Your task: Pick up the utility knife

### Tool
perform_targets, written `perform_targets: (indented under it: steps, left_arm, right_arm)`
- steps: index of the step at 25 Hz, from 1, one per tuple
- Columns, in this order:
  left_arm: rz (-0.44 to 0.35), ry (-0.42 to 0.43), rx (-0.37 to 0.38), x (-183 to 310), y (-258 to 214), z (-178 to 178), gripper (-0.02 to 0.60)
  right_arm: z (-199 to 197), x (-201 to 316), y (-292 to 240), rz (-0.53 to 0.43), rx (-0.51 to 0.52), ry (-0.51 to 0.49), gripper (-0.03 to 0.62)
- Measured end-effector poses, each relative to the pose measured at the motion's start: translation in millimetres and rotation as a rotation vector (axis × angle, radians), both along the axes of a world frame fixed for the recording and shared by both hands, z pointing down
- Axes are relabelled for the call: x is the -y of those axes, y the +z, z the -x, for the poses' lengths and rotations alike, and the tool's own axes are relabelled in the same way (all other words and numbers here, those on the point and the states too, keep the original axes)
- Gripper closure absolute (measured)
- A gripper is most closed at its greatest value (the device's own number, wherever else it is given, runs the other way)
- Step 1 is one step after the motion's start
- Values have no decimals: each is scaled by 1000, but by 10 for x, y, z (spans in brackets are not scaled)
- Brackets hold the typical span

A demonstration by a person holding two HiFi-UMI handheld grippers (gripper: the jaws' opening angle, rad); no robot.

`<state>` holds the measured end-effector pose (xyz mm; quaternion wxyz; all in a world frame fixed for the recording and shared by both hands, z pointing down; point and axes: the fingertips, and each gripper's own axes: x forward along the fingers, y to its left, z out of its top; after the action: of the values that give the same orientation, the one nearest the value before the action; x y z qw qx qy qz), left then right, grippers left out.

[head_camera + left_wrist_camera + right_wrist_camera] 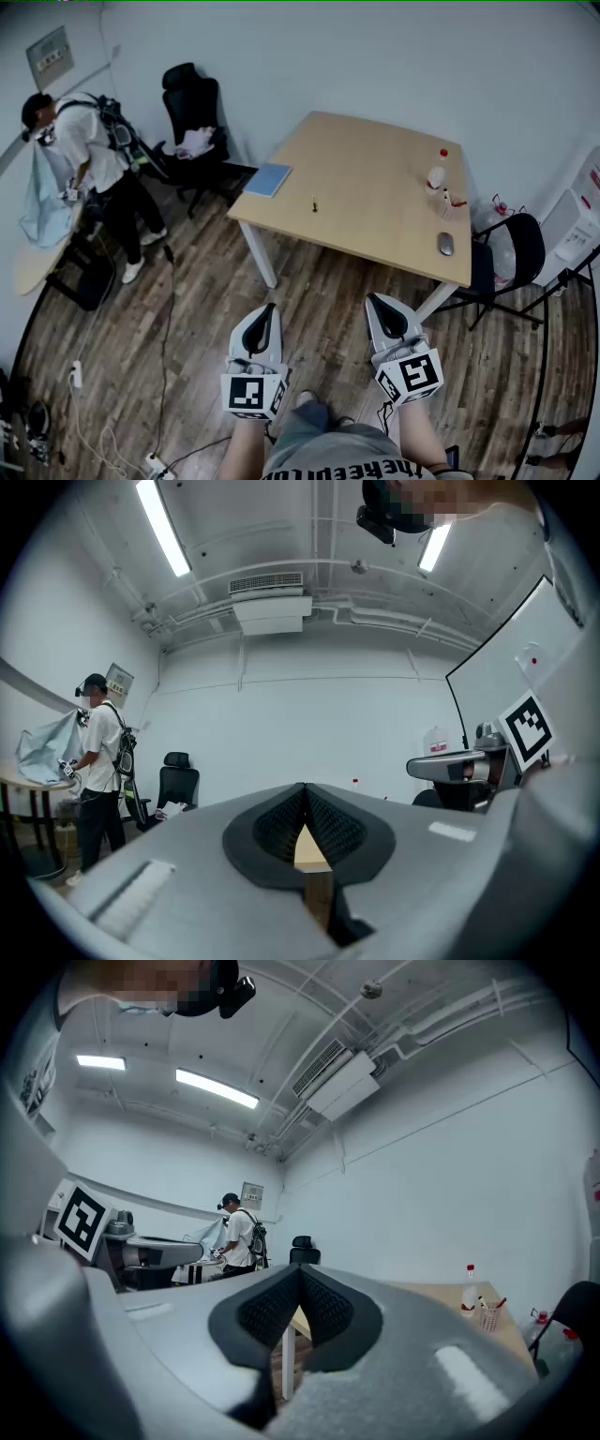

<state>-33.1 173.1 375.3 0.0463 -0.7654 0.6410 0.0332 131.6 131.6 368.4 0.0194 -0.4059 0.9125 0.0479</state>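
Observation:
A light wooden table (pixel 375 216) stands ahead of me. A small dark, slim thing (pixel 314 203) lies on its left half; it is too small to tell whether it is the utility knife. My left gripper (pixel 270 309) and right gripper (pixel 373 300) hang side by side over the wooden floor, well short of the table and pointing towards it. Both are shut with nothing between their pads. The left gripper view shows the left gripper (pixel 305 791) with its pads together, and the right gripper view shows the right gripper (pixel 300 1271) the same way.
On the table lie a blue notebook (pixel 268 179), a bottle with a red cap (pixel 437 173), a pen cup (pixel 447 206) and a mouse (pixel 445 244). A black chair (pixel 511 253) stands at its right end. At far left a person (pixel 94 159) stands by an office chair (pixel 192 117). Cables (pixel 164 309) run across the floor.

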Motion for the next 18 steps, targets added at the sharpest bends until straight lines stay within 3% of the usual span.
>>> perform_targets:
  steps: [18]
  left_arm:
    - [-10, 46, 0, 526, -15, 391, 561]
  right_arm:
    - [408, 456, 10, -7, 29, 32, 592]
